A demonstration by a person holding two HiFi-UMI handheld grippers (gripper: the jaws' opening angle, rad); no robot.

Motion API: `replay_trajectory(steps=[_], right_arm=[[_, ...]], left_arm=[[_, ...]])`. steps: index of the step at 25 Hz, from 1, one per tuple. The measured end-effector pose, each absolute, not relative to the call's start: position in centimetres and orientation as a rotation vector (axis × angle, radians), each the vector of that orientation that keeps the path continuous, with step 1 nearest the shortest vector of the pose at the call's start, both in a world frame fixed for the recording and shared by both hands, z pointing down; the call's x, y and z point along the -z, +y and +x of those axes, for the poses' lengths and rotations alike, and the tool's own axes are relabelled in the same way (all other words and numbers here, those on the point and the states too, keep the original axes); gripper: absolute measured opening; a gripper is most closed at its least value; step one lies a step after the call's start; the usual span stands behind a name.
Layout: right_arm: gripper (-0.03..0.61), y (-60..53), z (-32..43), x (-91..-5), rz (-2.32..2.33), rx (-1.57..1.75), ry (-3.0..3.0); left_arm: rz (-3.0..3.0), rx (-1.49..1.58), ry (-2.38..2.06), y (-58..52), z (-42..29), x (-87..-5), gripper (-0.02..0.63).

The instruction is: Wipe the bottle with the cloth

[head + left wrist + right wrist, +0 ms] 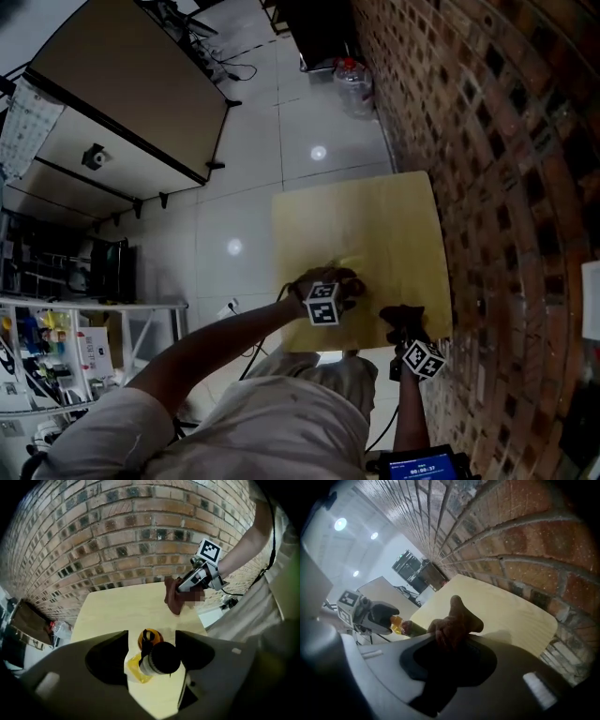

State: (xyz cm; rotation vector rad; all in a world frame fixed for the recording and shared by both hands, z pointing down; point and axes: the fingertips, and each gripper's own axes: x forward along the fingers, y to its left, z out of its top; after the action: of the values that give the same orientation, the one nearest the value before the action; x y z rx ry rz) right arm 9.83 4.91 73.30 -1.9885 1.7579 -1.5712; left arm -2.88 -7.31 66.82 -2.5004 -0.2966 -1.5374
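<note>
A small bottle [158, 659] with a black cap and yellow contents stands on the light wooden table [122, 609]. It sits between the jaws of my left gripper [152, 654], which stands open, with a gap showing on the bottle's left side. A round orange-and-black part [149, 637] shows just beyond the cap. My right gripper [182, 588] is shut on a bunched brown cloth [453, 619], held over the table's near right corner, apart from the bottle. In the head view the left gripper [333, 283] and the hand on it hide the bottle; the right gripper [403, 321] is below and to its right.
A brick wall [487, 141] runs along the table's right side. The table's near edge [366, 349] lies just under both hands. On the tiled floor stand a large beige table [131, 103], a shelf with clutter [56, 347] and a plastic jug [352, 82] by the wall.
</note>
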Motion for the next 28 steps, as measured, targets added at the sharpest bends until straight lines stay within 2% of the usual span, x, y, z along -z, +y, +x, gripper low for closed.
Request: replay_trajectory(steps=[7, 11, 15, 17, 21, 28], right_arm=[[0.077, 0.5, 3.3, -68.7, -1.801, 1.375, 2.097], [0.077, -2.7, -1.2, -68.6, -1.723, 1.283, 2.322], [0.077, -5.0, -2.5, -68.9, -1.702, 1.253, 2.358], [0.077, -5.8, -2.4, -69.5, -1.719, 1.273, 2.337], [0.077, -6.2, -1.8, -72.2, -1.769, 1.351, 2.28], [0.077, -5.5, -2.4, -79.8, -1.905, 1.731, 2.232]], left_arm=[[-2.461, 1.53, -0.371, -7.0, -3.2, -67.1, 0.281], [-2.402, 1.579, -0.353, -6.5, -2.9, -67.9, 0.249], [-2.404, 1.615, -0.307, -7.0, -2.6, -67.9, 0.216], [-2.424, 1.62, -0.292, -7.2, -2.7, -67.7, 0.193], [-2.484, 1.628, -0.242, -7.5, -2.6, -67.6, 0.19], [-2.55, 1.618, -0.178, -7.8, -2.5, -67.5, 0.187]])
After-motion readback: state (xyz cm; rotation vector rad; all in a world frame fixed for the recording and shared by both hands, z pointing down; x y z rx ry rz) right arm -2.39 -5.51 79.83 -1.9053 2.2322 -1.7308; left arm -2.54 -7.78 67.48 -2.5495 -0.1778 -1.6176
